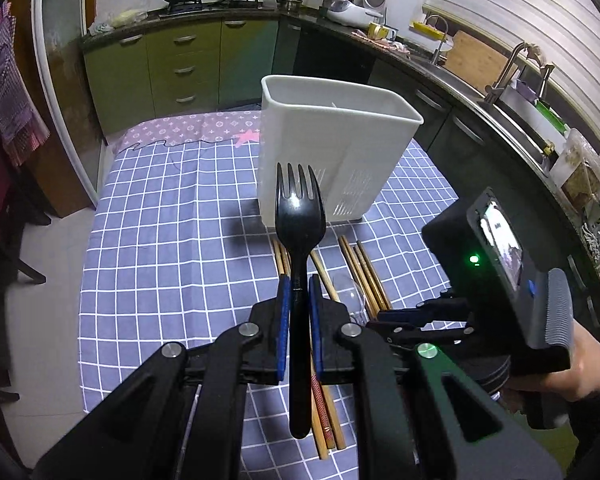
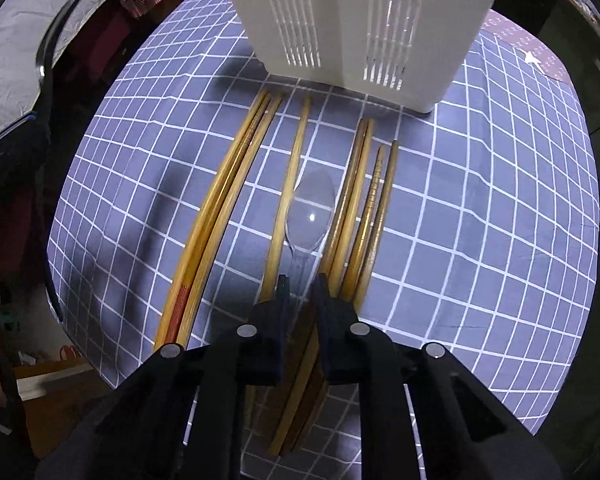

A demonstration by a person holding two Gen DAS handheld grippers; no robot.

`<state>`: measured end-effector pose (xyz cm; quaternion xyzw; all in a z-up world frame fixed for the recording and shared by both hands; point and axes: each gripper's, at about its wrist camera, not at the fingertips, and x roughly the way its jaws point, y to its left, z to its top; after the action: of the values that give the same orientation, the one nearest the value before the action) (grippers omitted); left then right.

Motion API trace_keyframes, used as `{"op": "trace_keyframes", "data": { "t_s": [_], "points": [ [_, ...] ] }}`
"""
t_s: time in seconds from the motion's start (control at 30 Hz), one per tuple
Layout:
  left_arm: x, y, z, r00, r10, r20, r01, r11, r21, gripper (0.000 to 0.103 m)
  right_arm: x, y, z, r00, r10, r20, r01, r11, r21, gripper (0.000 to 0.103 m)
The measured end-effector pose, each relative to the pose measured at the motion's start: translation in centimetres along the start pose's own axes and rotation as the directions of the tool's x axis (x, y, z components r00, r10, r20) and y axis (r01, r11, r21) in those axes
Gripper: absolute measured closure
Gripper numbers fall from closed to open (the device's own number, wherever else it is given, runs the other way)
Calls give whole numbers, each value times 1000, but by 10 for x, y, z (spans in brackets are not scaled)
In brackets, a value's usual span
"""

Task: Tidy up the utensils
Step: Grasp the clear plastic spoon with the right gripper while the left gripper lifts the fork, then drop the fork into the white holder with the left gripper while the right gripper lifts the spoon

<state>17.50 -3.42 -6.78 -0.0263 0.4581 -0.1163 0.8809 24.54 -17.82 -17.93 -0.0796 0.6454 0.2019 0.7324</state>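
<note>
From the left wrist camera, the left gripper (image 1: pixel 299 312) is clamped on a black plastic fork (image 1: pixel 300 216), its 2 blue pads pinching the handle about midway so the tines stand up in front of the white utensil holder (image 1: pixel 332 148). The holder stands upright on the checked tablecloth (image 1: pixel 160 240), and wooden chopsticks (image 1: pixel 364 272) lie on the cloth between it and the gripper. The right gripper (image 1: pixel 416 316) shows at the lower right, carried by a hand (image 1: pixel 588 368), pointing down at the cloth. The fork looks light and stiff, with a smooth handle that could pivot in the pads, so a hold near its balance point suits it. From the right wrist camera, the right gripper (image 2: pixel 302 292) points steeply down over a clear plastic spoon (image 2: pixel 310 216) lying among about 8 chopsticks (image 2: pixel 220 208), just short of the holder (image 2: pixel 360 24). Its jaws are drawn narrow around the spoon's thin handle; whether the pads truly press it I cannot tell, since the clear plastic all but vanishes between them. The spoon is probably very light, thin, slick and easy to crack, and flat on soft cloth. The narrow handle is the sensible place to grip, clear of the chopsticks touching either side of it.
</note>
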Motion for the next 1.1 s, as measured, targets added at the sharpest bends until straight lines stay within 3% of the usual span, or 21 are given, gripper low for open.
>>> {"op": "trace_keyframes", "data": {
  "t_s": [0.37,0.57,0.73,0.8,0.93,1.07,1.1],
  "points": [
    [3,1,-3,1000,-7,-11,7,1000,12,94,10,8,6,999,-25,-38,25,1000,9,92],
    [1,-1,-3,1000,-6,6,6,1000,16,94,15,19,8,998,-65,-2,65,998,1,92],
    [-13,-2,1,999,-17,45,16,1000,20,94,-6,12,-1,995,26,93,-30,999,34,93],
    [-22,-4,6,997,-32,77,30,999,23,94,-22,6,-8,987,64,150,-71,997,41,93],
    [-43,-10,32,983,-56,174,52,998,25,94,-65,-11,-25,948,113,296,-135,989,55,93],
    [-54,-20,67,953,-72,294,65,997,34,94,-108,-28,-36,895,131,426,-170,984,54,93],
    [-55,-23,80,939,-79,335,71,997,36,94,-118,-33,-38,881,138,453,-181,982,55,93]
  ]
}}
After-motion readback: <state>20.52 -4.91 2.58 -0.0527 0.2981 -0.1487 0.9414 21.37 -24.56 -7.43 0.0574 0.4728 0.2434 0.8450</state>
